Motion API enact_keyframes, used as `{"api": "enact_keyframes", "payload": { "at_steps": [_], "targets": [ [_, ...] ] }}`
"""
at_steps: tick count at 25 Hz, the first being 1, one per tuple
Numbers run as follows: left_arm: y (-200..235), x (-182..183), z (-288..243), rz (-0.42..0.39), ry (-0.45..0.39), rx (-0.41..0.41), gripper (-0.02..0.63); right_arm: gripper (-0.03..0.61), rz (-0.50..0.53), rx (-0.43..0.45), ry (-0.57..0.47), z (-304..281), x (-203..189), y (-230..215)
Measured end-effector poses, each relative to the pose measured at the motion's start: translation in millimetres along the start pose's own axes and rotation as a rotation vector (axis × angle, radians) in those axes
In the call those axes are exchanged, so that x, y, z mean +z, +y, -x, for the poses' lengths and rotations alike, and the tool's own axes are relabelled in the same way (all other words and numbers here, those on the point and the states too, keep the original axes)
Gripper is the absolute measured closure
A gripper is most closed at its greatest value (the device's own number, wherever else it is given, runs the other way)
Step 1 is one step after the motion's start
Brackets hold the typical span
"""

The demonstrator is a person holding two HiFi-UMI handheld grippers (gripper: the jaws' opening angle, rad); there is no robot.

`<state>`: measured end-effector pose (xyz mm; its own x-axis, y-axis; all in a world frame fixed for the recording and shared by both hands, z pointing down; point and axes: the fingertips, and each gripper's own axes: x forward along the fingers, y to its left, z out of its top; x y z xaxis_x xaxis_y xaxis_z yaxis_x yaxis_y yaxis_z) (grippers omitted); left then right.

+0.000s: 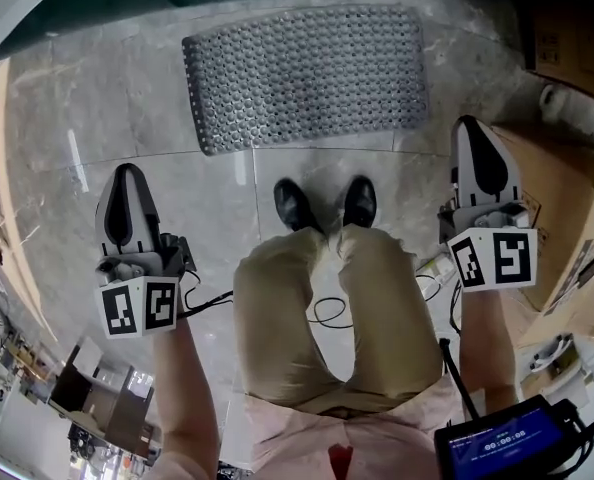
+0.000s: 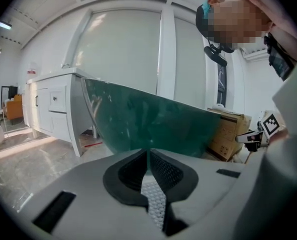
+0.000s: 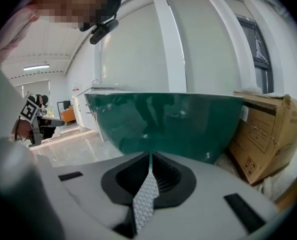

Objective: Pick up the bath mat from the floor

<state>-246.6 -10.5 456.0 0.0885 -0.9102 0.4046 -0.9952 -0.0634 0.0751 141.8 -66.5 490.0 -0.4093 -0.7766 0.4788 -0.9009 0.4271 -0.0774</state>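
Observation:
A grey bath mat (image 1: 307,73) with a pattern of small holes lies flat on the marble floor in the head view, just in front of the person's black shoes (image 1: 324,204). My left gripper (image 1: 127,183) hangs to the left of the legs, shut and empty, well short of the mat's near left corner. My right gripper (image 1: 479,136) is on the right, shut and empty, beside the mat's near right corner. In both gripper views the jaws meet with nothing between them, and the mat is hidden below the gripper bodies; the left gripper (image 2: 148,151) and right gripper (image 3: 150,156) face a green tub.
A dark green bathtub (image 2: 148,121) stands behind the mat. Cardboard boxes (image 1: 562,218) crowd the right side, close to my right gripper. A white cabinet (image 2: 53,109) stands at the left. Black cables (image 1: 327,313) trail on the floor near the person's legs.

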Motion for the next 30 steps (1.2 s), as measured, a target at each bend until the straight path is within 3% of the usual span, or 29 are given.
{"api": "enact_keyframes", "payload": {
  "at_steps": [15, 30],
  "targets": [
    [17.0, -112.7, -54.3, -0.006, -0.003, 0.018, 0.577, 0.558, 0.006, -0.001, -0.005, -62.3, -103.7, -31.4],
    [33.4, -218.5, -116.0, 0.001, 0.023, 0.019, 0.577, 0.558, 0.046, -0.018, 0.057, -122.0, -199.2, -61.2]
  ]
}}
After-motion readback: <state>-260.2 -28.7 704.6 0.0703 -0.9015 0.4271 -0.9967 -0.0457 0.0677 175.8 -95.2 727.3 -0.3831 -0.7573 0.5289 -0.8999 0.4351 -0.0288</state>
